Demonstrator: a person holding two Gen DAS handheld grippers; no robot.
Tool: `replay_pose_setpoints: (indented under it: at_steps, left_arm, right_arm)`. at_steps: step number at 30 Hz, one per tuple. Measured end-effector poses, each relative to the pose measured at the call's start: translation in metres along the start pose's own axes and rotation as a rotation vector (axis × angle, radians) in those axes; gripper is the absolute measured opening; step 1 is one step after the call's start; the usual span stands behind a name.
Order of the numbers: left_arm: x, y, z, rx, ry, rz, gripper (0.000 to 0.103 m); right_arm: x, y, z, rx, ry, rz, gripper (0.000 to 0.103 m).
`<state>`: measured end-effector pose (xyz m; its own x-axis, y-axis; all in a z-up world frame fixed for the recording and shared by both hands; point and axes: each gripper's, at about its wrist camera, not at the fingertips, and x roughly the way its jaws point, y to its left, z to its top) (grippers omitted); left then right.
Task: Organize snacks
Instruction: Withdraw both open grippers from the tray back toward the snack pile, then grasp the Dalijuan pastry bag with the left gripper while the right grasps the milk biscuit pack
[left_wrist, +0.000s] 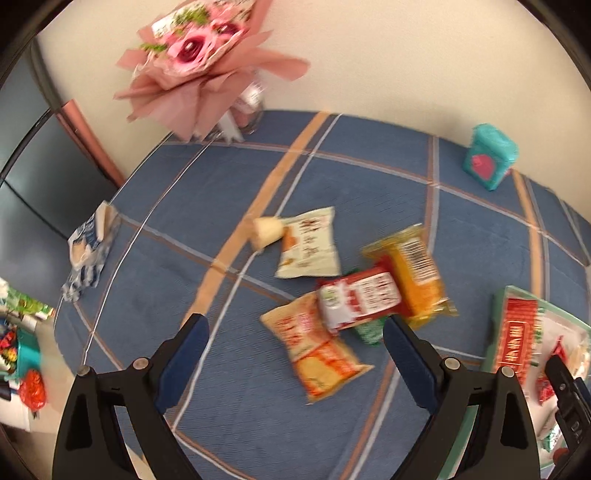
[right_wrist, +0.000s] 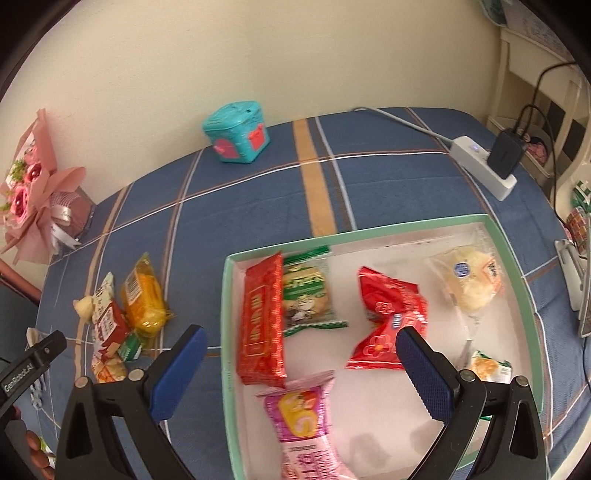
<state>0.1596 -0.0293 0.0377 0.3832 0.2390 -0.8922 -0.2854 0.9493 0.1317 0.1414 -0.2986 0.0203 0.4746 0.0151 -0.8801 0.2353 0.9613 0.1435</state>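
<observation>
Loose snacks lie on the blue plaid tablecloth: a white packet (left_wrist: 308, 245), a yellow packet (left_wrist: 410, 273), a red-and-white packet (left_wrist: 356, 301), an orange packet (left_wrist: 317, 354) and a small cream cake (left_wrist: 266, 232). My left gripper (left_wrist: 294, 321) hangs open above the orange packet, holding nothing. A green-rimmed tray (right_wrist: 227, 295) holds a long red packet (right_wrist: 262, 321), a green packet (right_wrist: 304, 295), a red packet (right_wrist: 391, 317), a pale wrapped cake (right_wrist: 469, 284) and a pink packet (right_wrist: 306, 417). Over the tray's near half, my right gripper (right_wrist: 300, 334) is open and empty.
A pink bouquet (left_wrist: 199, 62) stands at the back left by the wall, and a teal box (right_wrist: 236, 127) sits at the back. A white power strip (right_wrist: 484, 166) with a black charger lies back right. A blue-and-white bag (left_wrist: 88, 251) rests at the table's left edge.
</observation>
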Motion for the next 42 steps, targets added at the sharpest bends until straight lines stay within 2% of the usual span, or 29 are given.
replay_pose_setpoints:
  at_steps: [8,15,25,29,31,35,42]
  left_arm:
    - [0.026,0.051,-0.001,-0.131,0.062,-0.004,0.095]
    - [0.050,0.075,-0.008,-0.222,0.123,-0.033,0.095]
    - [0.078,0.072,-0.013,-0.260,0.183,-0.093,0.095]
    - [0.090,0.068,-0.018,-0.276,0.206,-0.160,0.096]
    - [0.093,0.063,-0.019,-0.262,0.215,-0.189,0.097]
    - [0.098,0.053,-0.021,-0.233,0.231,-0.195,0.100]
    - [0.112,0.036,-0.027,-0.202,0.279,-0.272,0.101]
  right_arm:
    - [0.013,0.054,-0.015,-0.086,0.051,0.043,0.103]
    - [0.023,0.102,-0.033,-0.192,0.076,0.071,0.103]
    - [0.045,0.129,-0.048,-0.244,0.124,0.101,0.103]
    - [0.049,0.132,-0.051,-0.264,0.126,0.088,0.103]
    - [0.052,0.133,-0.052,-0.269,0.132,0.084,0.103]
    - [0.054,0.133,-0.053,-0.275,0.137,0.078,0.103]
    - [0.055,0.132,-0.053,-0.283,0.134,0.061,0.103]
